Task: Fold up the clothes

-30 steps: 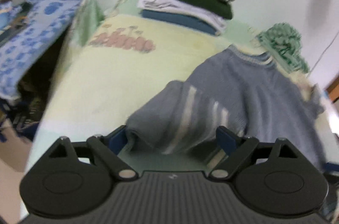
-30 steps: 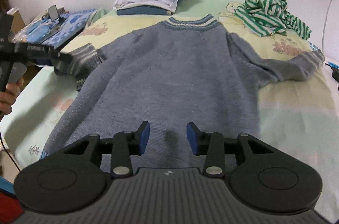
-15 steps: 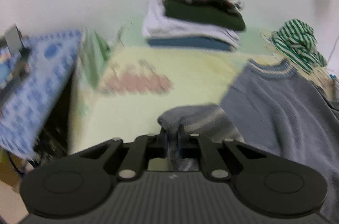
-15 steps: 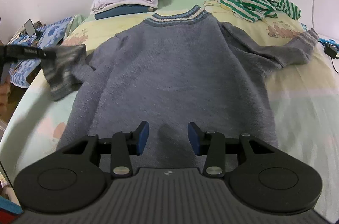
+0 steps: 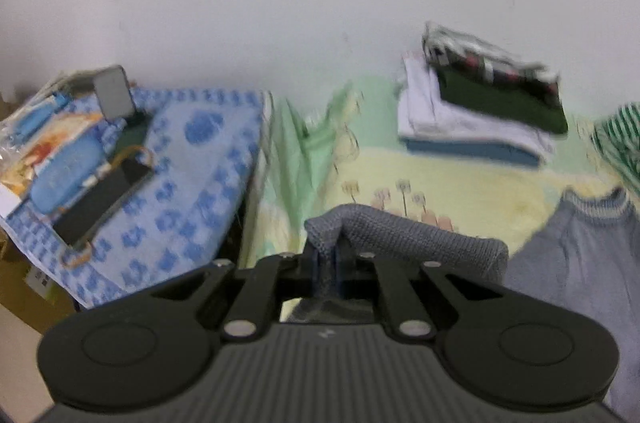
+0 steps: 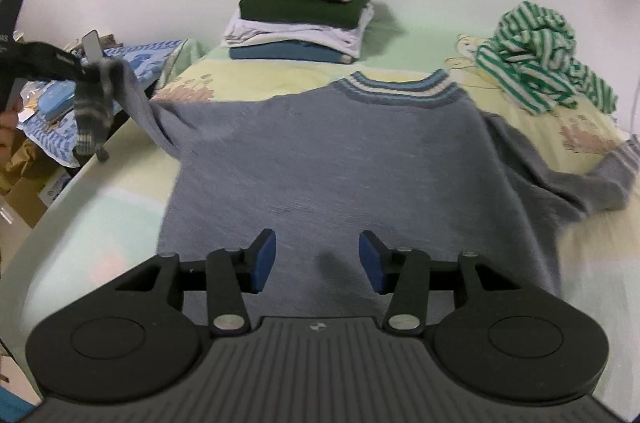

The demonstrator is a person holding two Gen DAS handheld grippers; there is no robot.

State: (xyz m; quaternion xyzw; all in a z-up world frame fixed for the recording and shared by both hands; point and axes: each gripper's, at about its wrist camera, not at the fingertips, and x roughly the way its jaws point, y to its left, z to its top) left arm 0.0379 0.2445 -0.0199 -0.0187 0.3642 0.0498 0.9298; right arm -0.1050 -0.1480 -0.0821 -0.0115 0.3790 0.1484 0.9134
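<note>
Side table, left of the gripper: blue patterned cloth [image 5: 208, 159], black case [image 5: 100, 199], small mirror [image 5: 114, 97].
Floor, lower left: cardboard boxes [image 6: 24, 191].

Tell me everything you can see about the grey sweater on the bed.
The grey sweater is a knitted pullover, its collar banded in blue and cream. Its body lies flat on the pale yellow-green bedsheet, neck toward the wall. One sleeve lies bent on the sheet, with a striped cuff. The other sleeve is lifted off the bed, pinched in the left gripper, its striped cuff hanging down. The right gripper, jaws opening and empty, hovers over the hem.
</note>
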